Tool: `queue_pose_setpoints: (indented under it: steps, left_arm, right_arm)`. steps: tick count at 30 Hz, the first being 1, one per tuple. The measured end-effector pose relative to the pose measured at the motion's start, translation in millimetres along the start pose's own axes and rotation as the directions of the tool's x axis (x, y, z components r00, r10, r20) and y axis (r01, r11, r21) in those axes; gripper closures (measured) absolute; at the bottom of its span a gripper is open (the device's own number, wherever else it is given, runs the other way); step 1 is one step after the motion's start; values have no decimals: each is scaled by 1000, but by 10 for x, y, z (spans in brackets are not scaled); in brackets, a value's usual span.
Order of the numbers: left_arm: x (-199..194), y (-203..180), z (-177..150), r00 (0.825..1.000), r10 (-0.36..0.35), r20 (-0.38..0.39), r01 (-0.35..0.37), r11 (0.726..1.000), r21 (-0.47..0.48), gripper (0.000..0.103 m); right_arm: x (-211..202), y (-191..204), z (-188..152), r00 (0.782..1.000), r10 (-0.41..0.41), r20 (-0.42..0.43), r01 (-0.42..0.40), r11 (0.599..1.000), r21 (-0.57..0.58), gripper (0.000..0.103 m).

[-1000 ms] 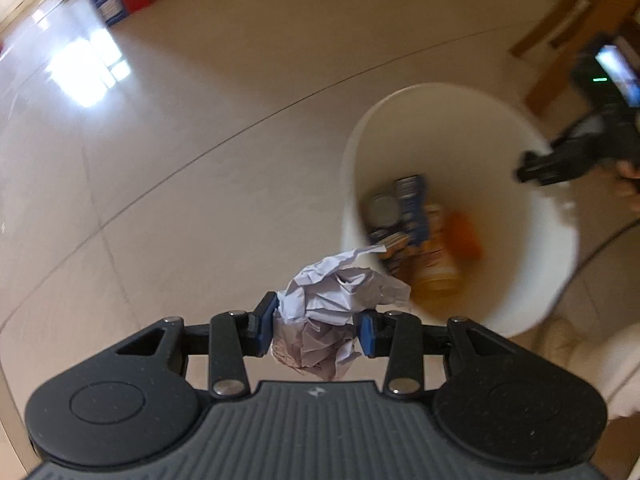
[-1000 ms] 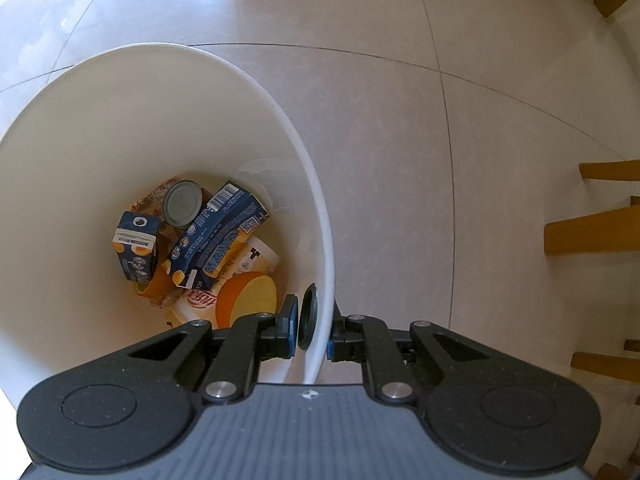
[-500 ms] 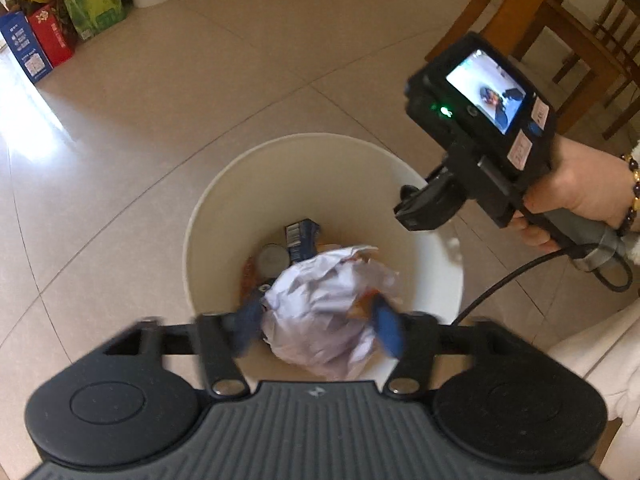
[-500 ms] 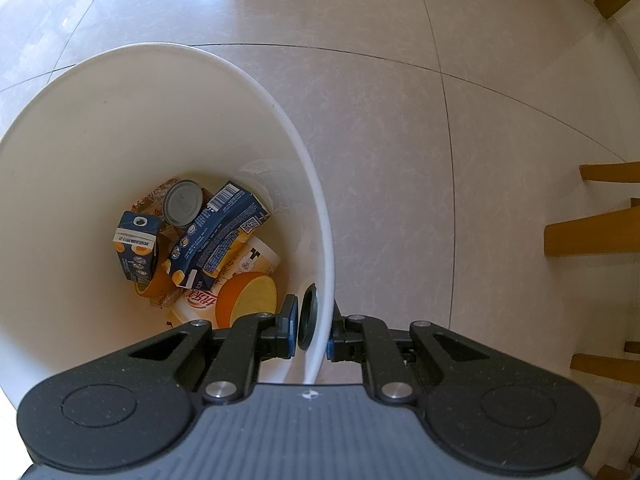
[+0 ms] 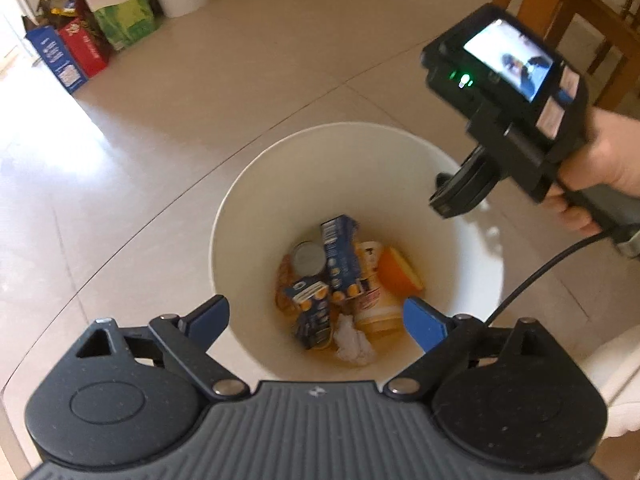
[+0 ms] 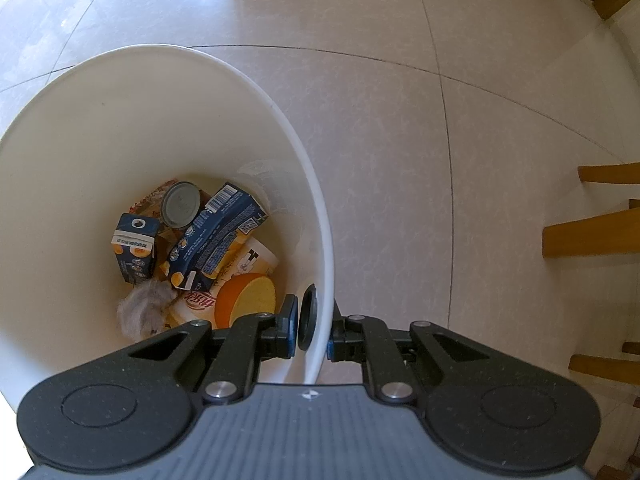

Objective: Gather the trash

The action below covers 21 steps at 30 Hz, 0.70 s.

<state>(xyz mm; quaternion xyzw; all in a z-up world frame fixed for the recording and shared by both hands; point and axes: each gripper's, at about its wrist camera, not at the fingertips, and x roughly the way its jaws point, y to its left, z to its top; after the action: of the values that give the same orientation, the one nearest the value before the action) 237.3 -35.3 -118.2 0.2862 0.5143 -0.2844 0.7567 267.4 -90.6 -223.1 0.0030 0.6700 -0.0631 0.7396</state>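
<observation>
I see the pale tiled floor (image 5: 168, 128) filling most of both views, with the white bin (image 5: 256, 184) standing on it. My right tongs (image 6: 312, 330) are clamped on the bin's rim, one pad inside the wall and one outside. My left tongs (image 5: 316, 322) hang above the bin's mouth, tilted steeply down; their jaws have just been opening and now stand wide apart with nothing between the blue pads (image 5: 420, 322). In the left view a hand (image 5: 600, 160) grips the right tool's handle at the far side of the bin. At the bottom of the bin lies the trash: a long blue carton (image 6: 218, 236), a smaller blue carton (image 6: 134, 254), a noodle cup (image 6: 224, 284) with an orange lid (image 6: 246, 300), and a round grey can lid (image 6: 181, 204). The crumpled paper ball (image 6: 142, 312) lies among them, touching the small carton and the cup.
</observation>
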Motion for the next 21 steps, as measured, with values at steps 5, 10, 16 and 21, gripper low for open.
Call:
queue_pose_setpoints:
  steps: [5, 10, 16, 21]
  left_arm:
    - [28, 25, -106, 998, 51, -20, -52, 996, -65, 9]
    - [18, 107, -231, 996, 91, -24, -94, 977, -191, 9]
    - [101, 210, -424, 976, 192, -97, -213, 931, -297, 8]
    - [64, 319, -579, 977, 166, -134, -207, 889, -409, 8]
  right_arm:
    - [4, -4, 10, 1000, 4, -2, -4, 1000, 9, 87]
    - [-5, -9, 19, 1000, 1, 1, -1, 1000, 6, 87]
    - [-34, -33, 16, 1000, 16, -14, -15, 1000, 11, 83]
    - [-134, -21, -28, 999, 37, -8, -36, 999, 1, 64]
